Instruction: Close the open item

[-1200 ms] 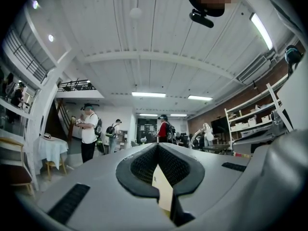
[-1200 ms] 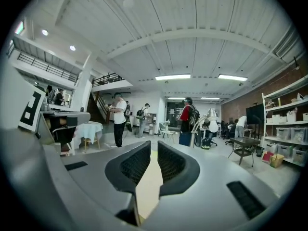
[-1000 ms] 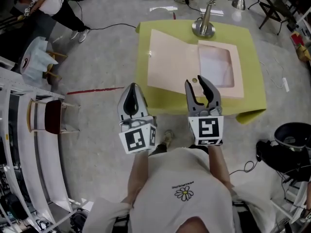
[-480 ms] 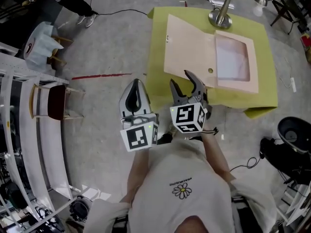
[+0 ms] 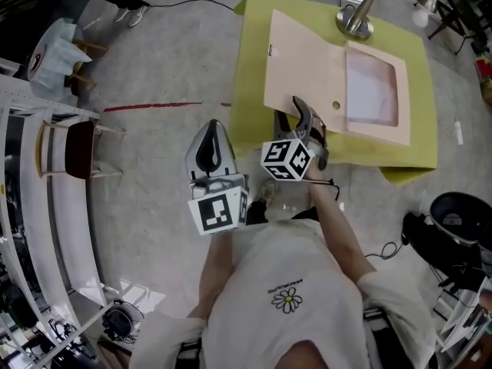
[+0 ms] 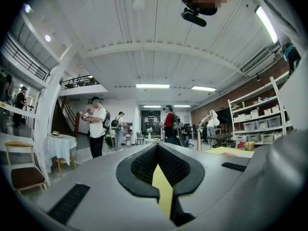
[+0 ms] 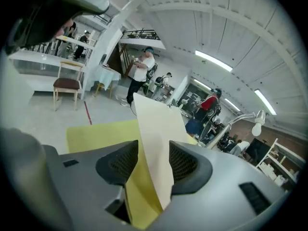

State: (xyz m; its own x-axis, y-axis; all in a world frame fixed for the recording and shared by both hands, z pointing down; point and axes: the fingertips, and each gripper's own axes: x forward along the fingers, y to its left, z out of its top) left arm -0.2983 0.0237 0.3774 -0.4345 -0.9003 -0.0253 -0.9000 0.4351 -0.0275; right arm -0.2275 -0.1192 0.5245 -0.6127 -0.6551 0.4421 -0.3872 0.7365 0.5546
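Observation:
An open beige folder lies on the yellow table (image 5: 252, 68), its left cover (image 5: 304, 64) spread flat and its right half (image 5: 373, 83) holding a clear pocket. My right gripper (image 5: 290, 112) is turned on its side at the cover's near edge. Seen from the right gripper view, the cover (image 7: 154, 129) passes between the jaws of the right gripper (image 7: 153, 160), which stand open with a gap on each side of it. My left gripper (image 5: 209, 129) hangs off the table's left side over the floor, shut and empty; the left gripper (image 6: 158, 150) points into the hall.
A silver desk lamp (image 5: 355, 18) stands at the table's far edge behind the folder. A chair (image 5: 77, 152) and white shelving are to the left, a black bin (image 5: 461, 221) to the right. Red tape (image 5: 154, 106) marks the floor. People stand far off in the hall.
My right gripper has moved forward and left to the near edge of the folder's left cover and rolled onto its side, so the cover is now between its jaws. The left gripper has hardly moved.

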